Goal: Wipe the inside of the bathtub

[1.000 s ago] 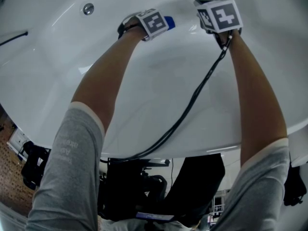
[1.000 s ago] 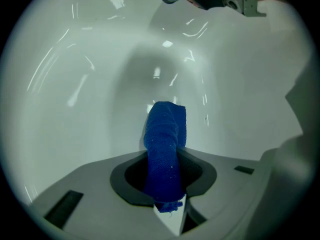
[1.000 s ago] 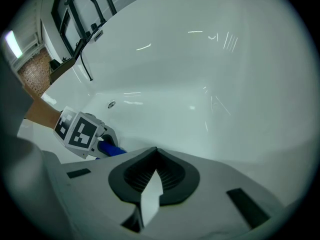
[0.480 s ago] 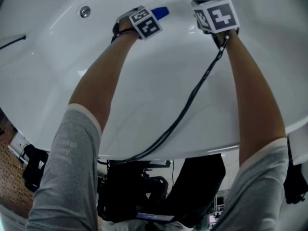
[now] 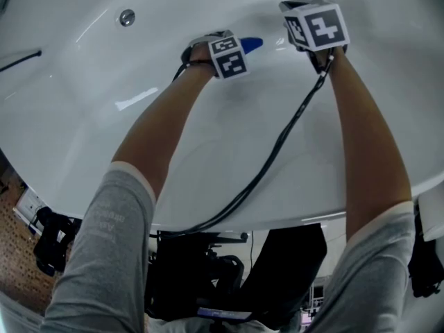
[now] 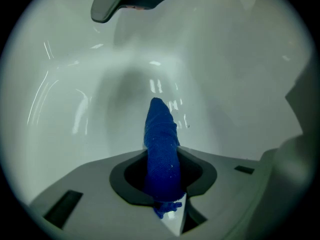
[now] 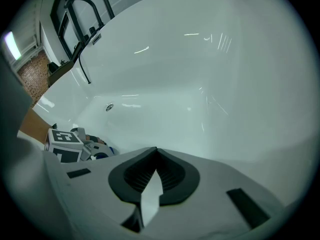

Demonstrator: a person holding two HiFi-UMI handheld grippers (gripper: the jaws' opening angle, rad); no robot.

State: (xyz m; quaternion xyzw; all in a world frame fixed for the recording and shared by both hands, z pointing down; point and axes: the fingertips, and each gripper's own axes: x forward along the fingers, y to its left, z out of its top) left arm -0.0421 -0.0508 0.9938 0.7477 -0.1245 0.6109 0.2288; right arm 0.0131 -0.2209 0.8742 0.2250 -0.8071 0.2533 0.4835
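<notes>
I look down into a white bathtub (image 5: 229, 137). My left gripper (image 5: 239, 47) is shut on a blue cloth (image 6: 161, 149), whose tip (image 5: 251, 44) pokes out against the tub's inner wall. In the left gripper view the cloth stands up between the jaws toward the glossy wall (image 6: 125, 84). My right gripper (image 5: 305, 12) hangs over the tub a little to the right, its jaws closed together with nothing between them (image 7: 151, 184). The left gripper's marker cube (image 7: 64, 144) shows low at the left of the right gripper view.
A round overflow fitting (image 5: 126, 16) sits on the tub wall at upper left, also seen as a fitting (image 7: 109, 107) in the right gripper view. A black cable (image 5: 270, 158) trails from the right gripper across the tub rim. A black tap (image 7: 82, 14) stands at the tub's far end.
My left gripper with the blue cloth swung up and left along the tub wall, then came back right and slightly lower. The right gripper has barely moved.
</notes>
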